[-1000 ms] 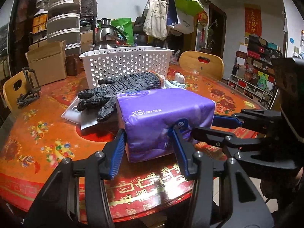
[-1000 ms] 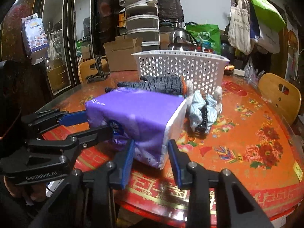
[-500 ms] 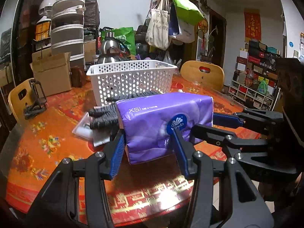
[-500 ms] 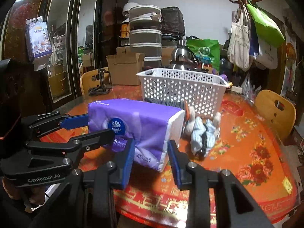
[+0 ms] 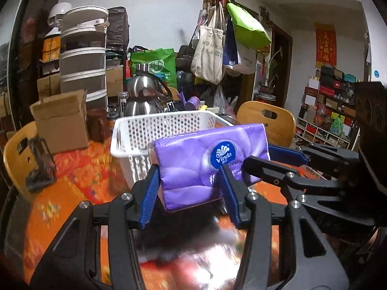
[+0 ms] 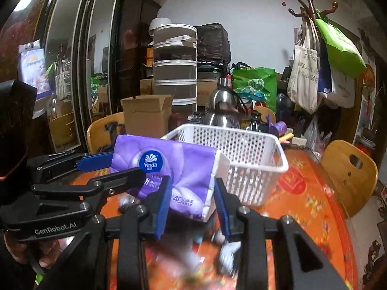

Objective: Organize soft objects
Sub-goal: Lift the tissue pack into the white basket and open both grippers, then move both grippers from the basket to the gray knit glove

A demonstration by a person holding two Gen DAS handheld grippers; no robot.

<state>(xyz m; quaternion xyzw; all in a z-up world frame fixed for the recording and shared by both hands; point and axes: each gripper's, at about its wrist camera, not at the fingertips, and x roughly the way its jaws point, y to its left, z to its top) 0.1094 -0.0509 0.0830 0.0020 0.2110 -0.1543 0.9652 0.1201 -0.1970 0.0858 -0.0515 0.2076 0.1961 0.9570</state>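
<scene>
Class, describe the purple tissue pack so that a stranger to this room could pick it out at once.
Start at the round red patterned table and find the white perforated basket on it. Just in front of the basket, held in the air between two black grippers with blue jaws, is the tissue pack. It is the only purple, pillow-soft thing there, with a round blue Vinda logo.

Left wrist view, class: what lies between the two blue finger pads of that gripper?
The purple tissue pack, one end clamped between the left gripper pads, in the left wrist view.

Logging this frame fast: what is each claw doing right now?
Left claw: closed on the purple tissue pack, gripping one end.
Right claw: closed on the same tissue pack's other end, held up in front of the white basket.
</scene>
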